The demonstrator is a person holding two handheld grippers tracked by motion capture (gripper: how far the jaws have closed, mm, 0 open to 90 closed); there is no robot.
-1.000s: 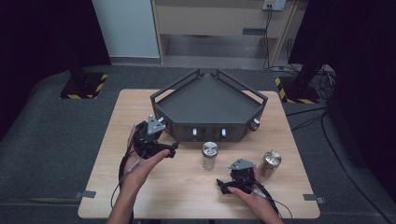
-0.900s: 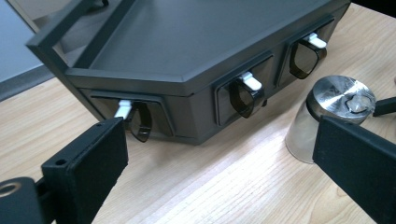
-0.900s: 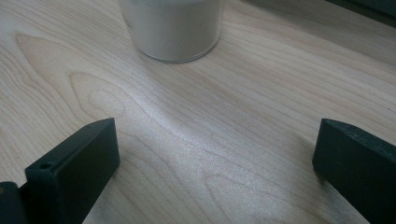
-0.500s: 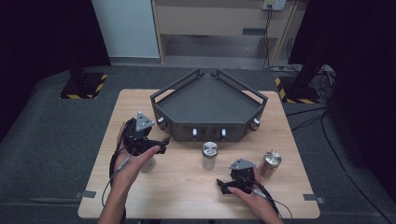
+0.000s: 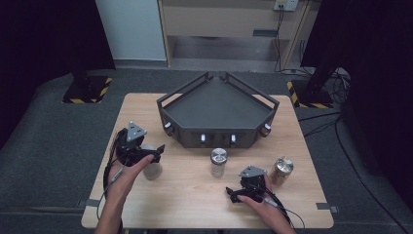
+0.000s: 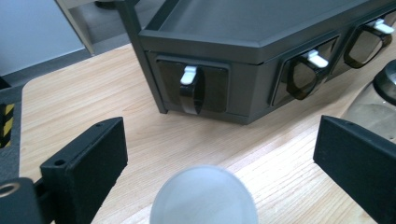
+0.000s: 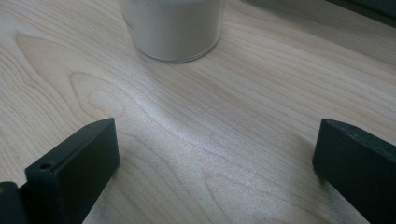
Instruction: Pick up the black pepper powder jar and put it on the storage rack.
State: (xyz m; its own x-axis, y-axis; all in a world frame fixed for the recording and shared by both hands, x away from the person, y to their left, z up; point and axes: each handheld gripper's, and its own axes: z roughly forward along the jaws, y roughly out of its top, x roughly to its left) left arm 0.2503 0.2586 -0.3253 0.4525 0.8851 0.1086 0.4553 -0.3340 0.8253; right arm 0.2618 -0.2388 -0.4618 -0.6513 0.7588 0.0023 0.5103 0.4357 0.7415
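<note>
Across the pale wooden desk point(image 5: 195, 195), the largest thing is the dark five-sided metal tray point(image 5: 217, 105) at twelve o'clock, its floor bare, with clear pulls along its front wall. At nine o'clock the left gripper point(image 5: 146, 155) hovers over the white frosted jar with a rounded lid point(image 5: 152, 168); in the left gripper view its fingers stand wide to either side of that lid point(image 6: 204, 196), touching nothing. At six o'clock the right gripper point(image 5: 242, 191) rests low on the desk, fingers wide and empty, aimed at the clear glass jar with a silver lid point(image 5: 218, 162) near the centre, whose pale contents show in the right gripper view point(image 7: 173, 28). A gold-tinted jar with a metal lid point(image 5: 282, 170) stands at four o'clock; what it holds cannot be told. The risk, as I judge it, lies with the frosted jar: the fingers sit high on the domed lid, so closing there could squeeze it out sideways or tip it toward the tray's front wall; a lower, centred descent would guard against that.
</note>
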